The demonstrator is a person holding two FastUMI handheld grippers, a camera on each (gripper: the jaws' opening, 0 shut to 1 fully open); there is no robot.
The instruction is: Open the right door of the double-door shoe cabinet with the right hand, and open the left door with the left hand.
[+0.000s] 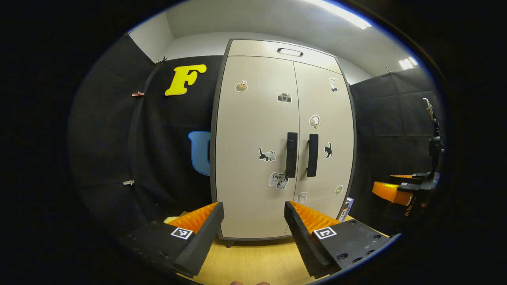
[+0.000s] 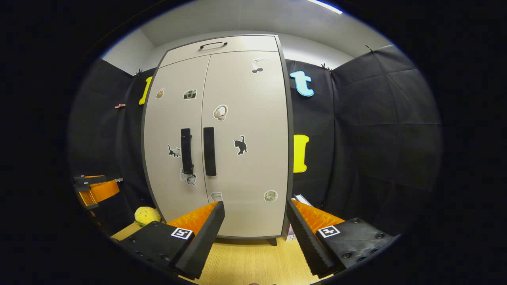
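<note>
The shoe cabinet [image 1: 257, 138] stands upright at the far side of the wooden table [image 1: 253, 261], in front of the black cloth wall, with both doors closed. In the left gripper view the left door [image 1: 255, 158] and the right door [image 1: 326, 130] meet at a thin seam, and two dark vertical handles sit either side of it: the left handle [image 1: 291, 155] and the right handle [image 1: 312, 155]. Small stickers dot both door faces, and a narrow top panel carries a horizontal pull [image 1: 290, 52].

The left tongs [image 1: 253, 221] are released, their two fingers spread wide with nothing between them, held near the table and well short of the cabinet, facing the lower part of the left door. At the right edge of that view the right tongs [image 1: 400, 190] show from the side, farther off, also apart from the cabinet.

In the right gripper view the right tongs [image 2: 255, 221] are likewise released, fingers wide apart and gripping nothing, facing the lower part of the right door [image 2: 245, 142], with the left door [image 2: 174, 146] further left. The two handles [image 2: 209, 151] are above and left of those fingers, untouched. A yellow plush toy [image 2: 146, 215] lies on the table just left of the cabinet's base, and the left tongs [image 2: 95, 190] show at the left edge. A small box [image 2: 295, 217] stands close beside the cabinet's right foot.
</note>
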